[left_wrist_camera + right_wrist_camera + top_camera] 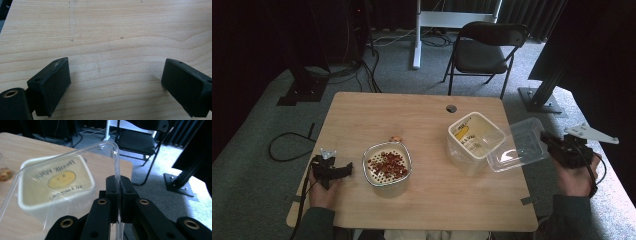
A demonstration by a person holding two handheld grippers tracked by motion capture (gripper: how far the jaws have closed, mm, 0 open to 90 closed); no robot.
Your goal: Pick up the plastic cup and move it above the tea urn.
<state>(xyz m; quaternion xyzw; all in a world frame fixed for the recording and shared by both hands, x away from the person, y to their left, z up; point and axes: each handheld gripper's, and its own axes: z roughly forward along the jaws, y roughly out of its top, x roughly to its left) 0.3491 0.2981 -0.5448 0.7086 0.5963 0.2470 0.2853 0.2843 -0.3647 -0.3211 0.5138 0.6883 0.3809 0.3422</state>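
The clear lid [519, 145] is hard to read in the high view: its edges show, but the worktop and the floor show through it. The label inside the tub [474, 141] is too small to make out there. In the right gripper view it shows through the lid [75, 165] as a yellow smiley with mirrored, blurred lettering. A small orange bit [396, 138] lies on the wood behind the strainer [387, 167]; what it is cannot be told.

The right gripper [548, 143] has its fingers [126, 195] clenched on the lid's rim, holding the lid tilted at the worktop's right edge, its near-left corner just over the tub's right side. The left gripper [343, 170] rests at the front left, fingers [53, 85] spread wide with bare wood between them, well apart from the lid.

The white square tub stands open at right of centre, yellow at its bottom. The strainer, white with a perforated base, sits in a clear container and holds reddish-brown pieces.

The worktop [412, 115] is light wood with a round cable hole [451, 108] near its far edge. Beyond it, on grey carpet, stand a dark folding chair [484, 50], a white post [417, 35] and black stands, with cables trailing at left.
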